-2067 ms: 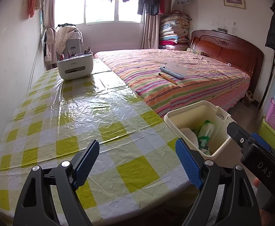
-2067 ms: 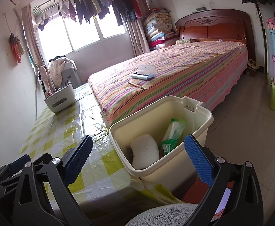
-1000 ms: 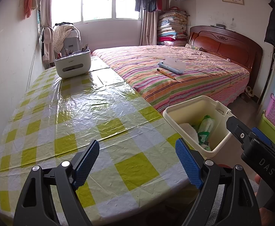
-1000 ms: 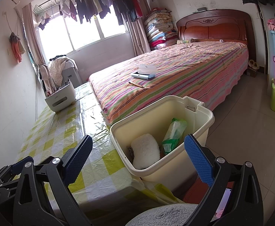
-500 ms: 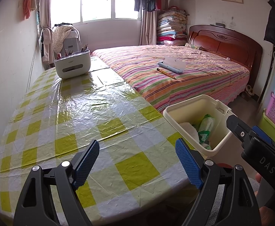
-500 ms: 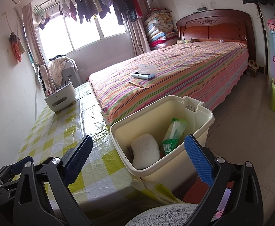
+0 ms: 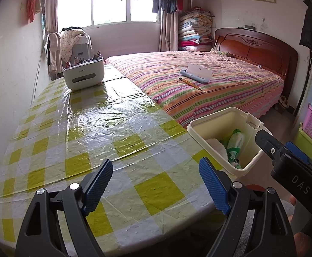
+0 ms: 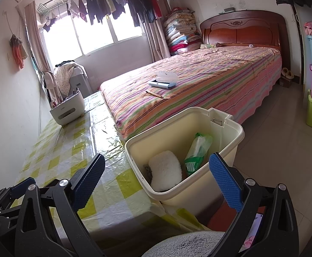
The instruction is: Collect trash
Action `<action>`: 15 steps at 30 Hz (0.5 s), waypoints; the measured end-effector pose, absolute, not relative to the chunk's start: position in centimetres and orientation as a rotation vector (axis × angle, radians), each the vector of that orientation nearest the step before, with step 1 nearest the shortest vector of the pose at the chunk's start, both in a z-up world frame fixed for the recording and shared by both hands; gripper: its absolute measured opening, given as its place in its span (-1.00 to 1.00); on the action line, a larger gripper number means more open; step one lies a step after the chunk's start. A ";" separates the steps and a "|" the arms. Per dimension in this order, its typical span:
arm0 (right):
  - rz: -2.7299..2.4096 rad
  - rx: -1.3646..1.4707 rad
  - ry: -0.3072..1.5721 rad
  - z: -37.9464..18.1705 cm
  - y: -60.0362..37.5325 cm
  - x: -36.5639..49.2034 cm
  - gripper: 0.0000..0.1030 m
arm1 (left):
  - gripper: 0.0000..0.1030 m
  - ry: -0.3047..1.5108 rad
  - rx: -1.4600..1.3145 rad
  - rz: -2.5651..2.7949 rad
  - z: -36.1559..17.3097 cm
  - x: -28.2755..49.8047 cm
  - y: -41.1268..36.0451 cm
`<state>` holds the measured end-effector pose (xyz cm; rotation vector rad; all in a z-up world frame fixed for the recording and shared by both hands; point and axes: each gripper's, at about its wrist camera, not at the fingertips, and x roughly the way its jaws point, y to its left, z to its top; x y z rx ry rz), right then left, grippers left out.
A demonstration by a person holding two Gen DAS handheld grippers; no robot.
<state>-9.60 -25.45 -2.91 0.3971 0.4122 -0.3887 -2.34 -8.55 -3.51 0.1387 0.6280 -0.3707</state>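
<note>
Against the left wall, a white desk organizer (image 7: pixel 83 73) stuffed with pens is sitting at the far end of the checked yellow tablecloth (image 7: pixel 74 141), and the glossy plastic sheet is lying otherwise bare. The left gripper (image 7: pixel 156 182) is hovering over the near edge of that cloth with its blue pads spread wide and nothing between them. Moving right, the cream trash bin (image 8: pixel 226 128) is standing just beside the table corner, between table and striped bed (image 8: pixel 209 81); the right gripper (image 8: pixel 156 180) is pointing into it, its jaws likewise standing wide apart and gripping nothing.

Inside the bin, a white fluffy pad (image 8: pixel 165 170) is lying at the bottom, touching a green-and-white plastic packet (image 8: pixel 197 152) that is leaning against the inner wall. Both are looking light and soft: the pad should be compressing easily, and the packet's film is likely crinkling and sliding under a hard pinch, so a grip across the middle would be safest.

Further right on the bed, a pencil (image 7: pixel 189 83) is lying just beside a blue case with a white lid (image 7: pixel 195 73). If either counts as trash, which I cannot tell, the pencil is thin and stiff, sinking slightly into soft bedding, so pinching across its shaft would be calling for pads coming down close to the cover
</note>
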 end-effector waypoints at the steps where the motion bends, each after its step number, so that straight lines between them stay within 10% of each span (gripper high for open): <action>1: -0.389 0.395 0.415 -2.9 -25.4 -9.5 0.87 | 0.56 0.627 0.135 -0.366 -3.4 -2.3 -8.2; 15: -0.349 0.408 0.431 -3.1 -26.2 -9.3 0.87 | 0.56 0.620 -0.018 -0.306 -2.4 -1.4 -3.7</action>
